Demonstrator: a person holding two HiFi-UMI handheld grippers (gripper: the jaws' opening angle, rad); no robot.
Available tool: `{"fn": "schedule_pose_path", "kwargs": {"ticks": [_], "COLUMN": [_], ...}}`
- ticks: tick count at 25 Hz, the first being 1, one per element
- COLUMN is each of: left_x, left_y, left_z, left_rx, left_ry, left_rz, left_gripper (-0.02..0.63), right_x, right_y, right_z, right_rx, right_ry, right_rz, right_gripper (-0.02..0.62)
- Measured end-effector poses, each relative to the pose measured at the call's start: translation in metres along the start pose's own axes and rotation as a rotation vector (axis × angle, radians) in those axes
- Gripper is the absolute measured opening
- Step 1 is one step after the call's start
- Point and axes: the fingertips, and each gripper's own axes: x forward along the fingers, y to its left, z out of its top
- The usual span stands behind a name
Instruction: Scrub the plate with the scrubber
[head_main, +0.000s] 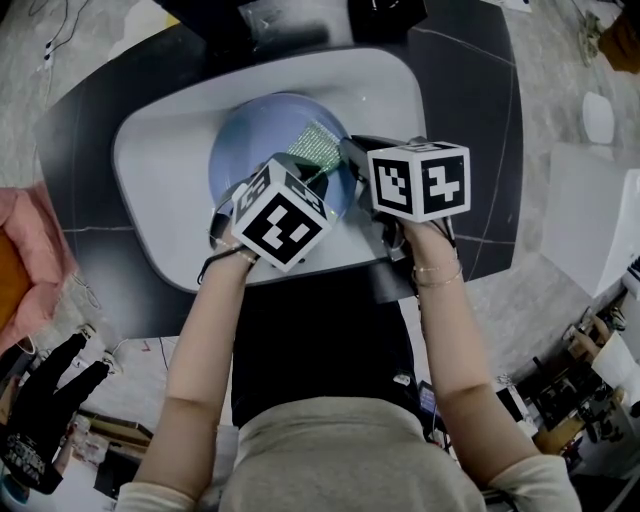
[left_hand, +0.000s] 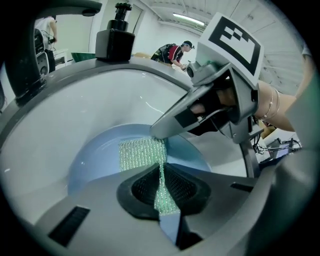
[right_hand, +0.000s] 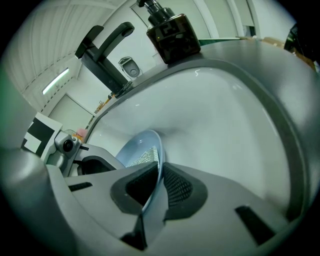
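Observation:
A pale blue plate (head_main: 255, 145) lies tilted in the white sink (head_main: 160, 190). A glittery green mesh scrubber (head_main: 318, 143) lies flat on its face. My left gripper (left_hand: 161, 192) is shut on the scrubber (left_hand: 142, 155), pinching its near edge while the rest spreads over the plate (left_hand: 95, 155). My right gripper (right_hand: 152, 187) is shut on the plate (right_hand: 145, 150), its pads clamped on the rim at the plate's right side. In the head view both marker cubes cover the jaws; the left gripper (head_main: 300, 185) sits just left of the right gripper (head_main: 355, 165).
A dark soap dispenser (right_hand: 170, 32) stands on the sink's far rim beside a black tap (right_hand: 102, 50). The sink is set in a dark counter (head_main: 470, 120). People stand far off in the room behind. A black glove (head_main: 40, 420) lies at lower left.

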Motion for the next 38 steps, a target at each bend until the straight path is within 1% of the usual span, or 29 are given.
{"fn": "schedule_pose_path", "kwargs": {"ticks": [4, 8, 14, 17, 23, 28, 34, 38], "left_x": [0.001, -0.002, -0.01, -0.014, -0.02, -0.024, -0.026, -0.028], "left_y": [0.013, 0.031, 0.057, 0.066, 0.073, 0.069, 0.052, 0.042], "left_z": [0.0, -0.006, -0.021, -0.029, -0.045, -0.057, -0.069, -0.074], "left_rx": [-0.009, -0.028, -0.101, -0.121, -0.097, -0.082, -0.04, -0.024], "left_ry": [-0.002, 0.012, 0.032, 0.048, 0.089, 0.112, 0.159, 0.172], "left_rz": [0.003, 0.038, 0.093, 0.113, 0.147, 0.14, 0.116, 0.093], "left_gripper": [0.046, 0.046, 0.046, 0.046, 0.044, 0.044, 0.044, 0.044], "right_x": [0.002, 0.004, 0.006, 0.006, 0.005, 0.005, 0.004, 0.004], "right_y": [0.0, 0.002, 0.003, 0.003, 0.003, 0.003, 0.004, 0.003], "right_z": [0.0, -0.001, -0.002, -0.002, -0.001, -0.001, 0.0, 0.001], "right_rx": [0.009, 0.015, 0.016, 0.016, 0.019, 0.016, 0.012, 0.006], "right_ry": [0.004, 0.008, 0.012, 0.011, 0.007, 0.005, 0.006, 0.005], "right_rz": [0.003, 0.011, 0.014, 0.014, 0.017, 0.017, 0.015, 0.013], "right_gripper": [0.048, 0.048, 0.049, 0.049, 0.049, 0.049, 0.049, 0.049]}}
